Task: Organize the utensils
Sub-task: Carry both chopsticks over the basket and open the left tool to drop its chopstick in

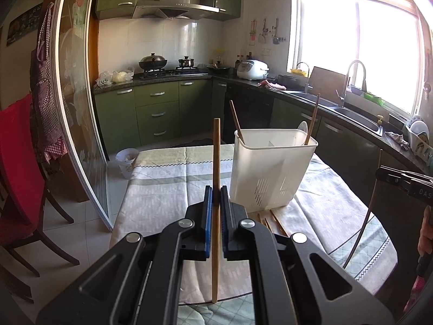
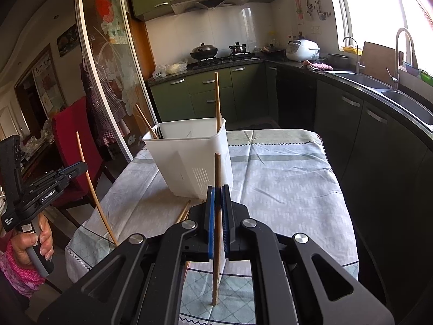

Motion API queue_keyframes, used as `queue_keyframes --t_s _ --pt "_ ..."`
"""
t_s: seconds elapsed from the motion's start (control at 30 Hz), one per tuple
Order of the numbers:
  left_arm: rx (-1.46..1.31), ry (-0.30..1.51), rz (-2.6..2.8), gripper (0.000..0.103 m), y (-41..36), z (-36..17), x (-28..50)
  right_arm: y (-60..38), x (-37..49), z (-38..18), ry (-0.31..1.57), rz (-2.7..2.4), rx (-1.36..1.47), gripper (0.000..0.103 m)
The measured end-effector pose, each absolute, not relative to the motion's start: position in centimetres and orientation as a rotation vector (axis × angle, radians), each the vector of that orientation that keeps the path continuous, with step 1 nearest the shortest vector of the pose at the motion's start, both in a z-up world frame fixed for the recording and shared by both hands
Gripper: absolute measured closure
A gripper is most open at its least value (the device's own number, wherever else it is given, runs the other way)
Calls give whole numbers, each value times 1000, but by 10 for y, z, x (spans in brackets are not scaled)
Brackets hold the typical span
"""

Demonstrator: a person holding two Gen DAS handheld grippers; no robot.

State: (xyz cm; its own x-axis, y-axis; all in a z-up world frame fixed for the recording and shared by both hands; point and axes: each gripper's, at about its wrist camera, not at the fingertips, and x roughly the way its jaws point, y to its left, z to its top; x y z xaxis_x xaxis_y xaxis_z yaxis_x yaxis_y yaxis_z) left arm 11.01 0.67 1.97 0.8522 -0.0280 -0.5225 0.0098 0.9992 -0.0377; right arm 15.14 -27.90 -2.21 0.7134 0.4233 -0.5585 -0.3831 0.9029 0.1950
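Observation:
A white slotted utensil holder (image 1: 273, 168) (image 2: 189, 157) stands on the clothed table, with two wooden chopsticks (image 1: 314, 119) (image 2: 216, 100) leaning in it. My left gripper (image 1: 216, 192) (image 2: 81, 166) is shut on one upright chopstick (image 1: 216, 149) (image 2: 92, 189), held near and left of the holder. To the holder's right, my right gripper (image 2: 217, 191) (image 1: 379, 172) is shut on another upright chopstick (image 2: 217, 168) (image 1: 368, 216). A few loose chopsticks (image 1: 270, 222) (image 2: 184, 211) lie on the cloth at the holder's near base.
The table (image 2: 284, 178) has a pale patterned cloth and drops off at its edges. A red chair (image 1: 19, 162) and a sliding glass door (image 1: 78, 108) stand to the left. Green cabinets, a stove and a sink counter (image 1: 338, 105) run behind and right. A small bin (image 1: 127, 159) sits on the floor.

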Motion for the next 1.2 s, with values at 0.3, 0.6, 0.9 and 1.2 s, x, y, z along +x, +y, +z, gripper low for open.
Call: queue_keyframes --t_s 0.3,0.6,0.9,1.2 --pt "-24 542 -38 97 5 23 113 -280 152 -23 633 455 67 97" --pt "-17 531 -75 97 -2 32 115 -282 151 -22 630 457 67 97" --pt "-24 490 -151 97 -20 75 125 -283 153 -23 628 457 70 97" --pt "-10 263 -160 97 -40 157 150 -284 152 -23 624 460 64 97"
